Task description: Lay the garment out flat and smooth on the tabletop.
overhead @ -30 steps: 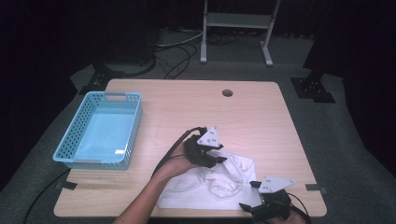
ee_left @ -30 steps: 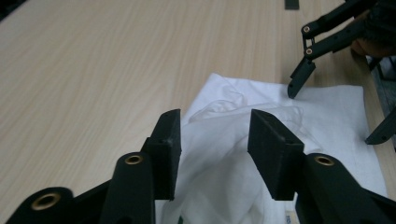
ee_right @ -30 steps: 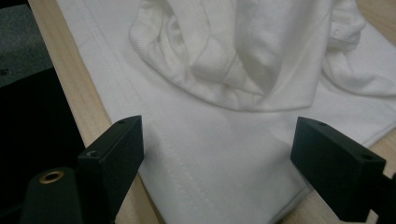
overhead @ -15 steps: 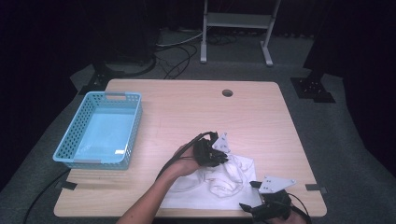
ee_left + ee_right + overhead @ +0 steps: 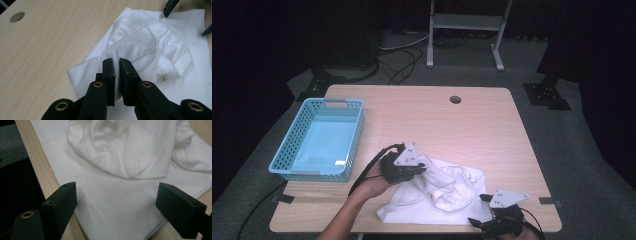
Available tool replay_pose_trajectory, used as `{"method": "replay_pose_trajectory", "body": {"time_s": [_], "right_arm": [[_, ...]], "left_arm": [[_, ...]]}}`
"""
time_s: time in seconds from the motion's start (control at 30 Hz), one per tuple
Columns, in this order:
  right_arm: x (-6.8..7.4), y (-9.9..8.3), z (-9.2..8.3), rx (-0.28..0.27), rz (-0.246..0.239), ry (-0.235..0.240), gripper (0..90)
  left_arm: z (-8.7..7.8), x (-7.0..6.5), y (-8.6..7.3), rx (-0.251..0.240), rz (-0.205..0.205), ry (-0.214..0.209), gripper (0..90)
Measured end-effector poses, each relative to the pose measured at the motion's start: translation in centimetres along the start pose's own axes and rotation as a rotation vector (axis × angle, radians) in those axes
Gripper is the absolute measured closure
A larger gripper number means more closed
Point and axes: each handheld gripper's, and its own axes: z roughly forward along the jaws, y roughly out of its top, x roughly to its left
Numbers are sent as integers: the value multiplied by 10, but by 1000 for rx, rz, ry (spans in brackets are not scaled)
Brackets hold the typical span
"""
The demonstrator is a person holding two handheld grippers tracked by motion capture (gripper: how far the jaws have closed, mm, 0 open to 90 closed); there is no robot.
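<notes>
While the left gripper (image 5: 117, 65) has just closed, pinching a fold of the shirt (image 5: 437, 192), the right gripper (image 5: 116, 205), spread at five o'clock, grips nothing, so folding seems barely begun.

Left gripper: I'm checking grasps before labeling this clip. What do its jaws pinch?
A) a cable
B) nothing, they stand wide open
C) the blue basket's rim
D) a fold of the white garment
D: in the left gripper view, the left gripper has its jaws closed on a raised fold of the white garment.
</notes>
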Motion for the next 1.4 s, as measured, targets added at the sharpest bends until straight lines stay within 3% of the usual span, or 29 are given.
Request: {"method": "replay_pose_trajectory", "body": {"time_s": [0.23, 0.4, 0.67, 0.83, 0.9, 1.07, 1.23, 1.4], "right_arm": [[1, 0, 0, -2, 6, -6, 164], [1, 0, 0, -2, 10, -11, 163], [3, 1, 1, 0, 18, -16, 163], [0, 4, 0, 11, 30, 13, 164], [-1, 7, -2, -13, 30, 13, 164], [3, 22, -1, -33, -18, 39, 187], [7, 42, 11, -31, -59, 88, 188], [12, 58, 23, -33, -111, 133, 272]], "left_arm": [[-16, -2, -43, -5, -91, 21, 812], [-27, -10, -57, -36, -100, 22, 780], [-56, -20, -58, -138, -109, 21, 724], [-57, -31, -53, -163, -83, -12, 673], [-55, -36, -52, -179, -74, -31, 657], [-45, -45, -51, -196, -69, -71, 635], [-43, -50, -53, -216, -80, -81, 606], [-46, -51, -53, -216, -84, -86, 568]]}}
